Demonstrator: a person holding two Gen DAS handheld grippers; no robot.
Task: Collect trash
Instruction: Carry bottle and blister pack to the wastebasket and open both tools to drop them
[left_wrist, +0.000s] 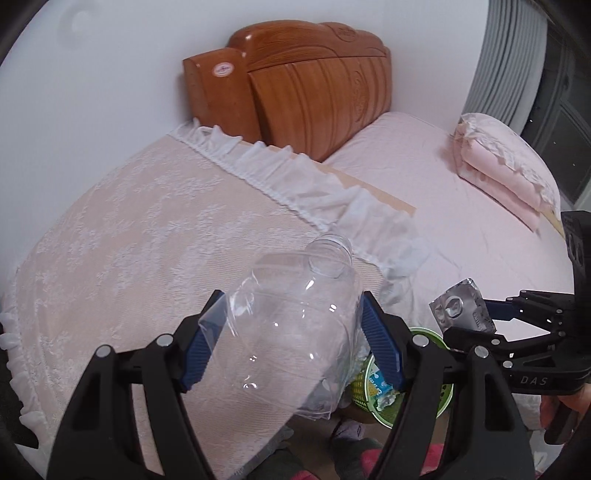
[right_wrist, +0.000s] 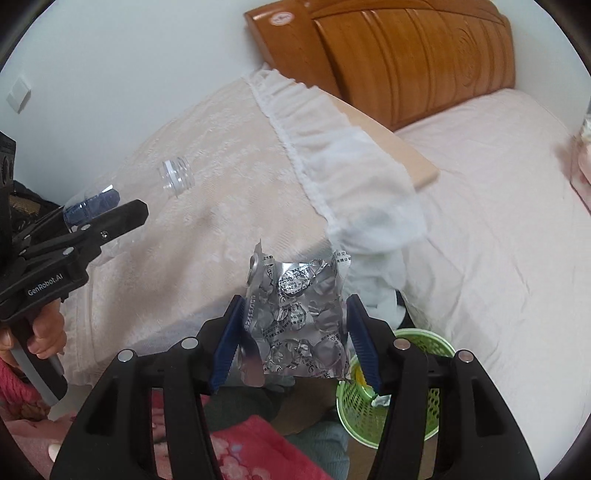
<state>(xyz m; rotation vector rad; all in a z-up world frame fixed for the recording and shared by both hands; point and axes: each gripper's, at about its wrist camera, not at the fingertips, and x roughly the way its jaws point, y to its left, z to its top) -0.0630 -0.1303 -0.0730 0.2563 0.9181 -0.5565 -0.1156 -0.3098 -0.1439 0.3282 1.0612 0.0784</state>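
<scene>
A clear, cap-less plastic bottle (left_wrist: 288, 325) lies crosswise between the blue pads of my left gripper (left_wrist: 291, 299), which is shut on its body. From the right wrist view the bottle's threaded neck (right_wrist: 177, 177) sticks out past the left gripper (right_wrist: 118, 206). My right gripper (right_wrist: 293, 301) is shut on a crumpled silver blister pack (right_wrist: 303, 317), held upright between both pads. The left wrist view shows that pack (left_wrist: 458, 306) at the tips of the right gripper (left_wrist: 469, 321). A green mesh basket (right_wrist: 436, 343) with some trash inside stands on the floor below, just right of both grippers (left_wrist: 424, 332).
A bed with a pink sheet (left_wrist: 461, 229) and a lace cover with a white ruffle (left_wrist: 129, 229) fills the view. A wooden headboard (left_wrist: 306, 92) leans on the wall. A folded pink quilt (left_wrist: 506, 166) lies at the right. The person's red-clad legs (right_wrist: 251, 450) are below.
</scene>
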